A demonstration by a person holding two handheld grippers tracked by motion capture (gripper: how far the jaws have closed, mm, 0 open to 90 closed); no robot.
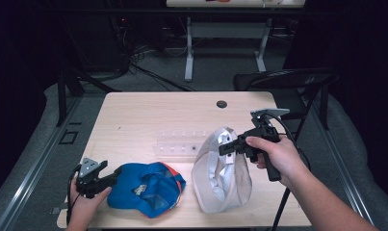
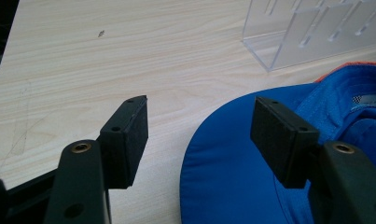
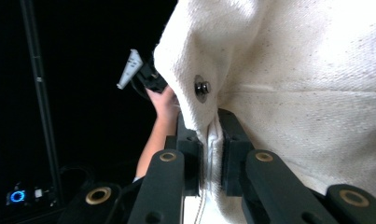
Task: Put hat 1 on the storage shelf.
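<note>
**Two caps on a wooden table, one pinched and raised, one lying flat**

A light wooden table (image 1: 143, 115) carries everything. A dark round grommet (image 1: 222, 104) sits near its far edge, right of the middle. Beyond the far right corner stands a black folding chair (image 1: 288, 79) on the grey floor.

The white cap (image 1: 223, 171) is near the front edge, right of the middle. It stands tipped up with its pale lining turned toward the camera and its lower part resting on the table. In the right gripper view its cream fabric (image 3: 307, 93) carries a small metal eyelet (image 3: 202, 87) just above the jaws.

The blue cap (image 1: 146, 189) lies flat near the front edge, left of the middle, with an orange trim on its far side. Its brim points toward the front left corner.

A clear plastic rack (image 1: 179, 143) sits in the middle of the table, just behind the two caps; the left gripper view shows its slotted wall (image 2: 316, 30).

The right gripper (image 1: 228, 147), held in the right hand (image 1: 273, 156), has its jaws pressed together on the upper edge of the white cap.

The left gripper (image 1: 115, 173), held in the left hand (image 1: 85, 202) at the front left corner, has its jaws spread wide. One jaw is over the blue brim (image 2: 232, 172), the other over bare wood, and nothing sits between them.
</note>
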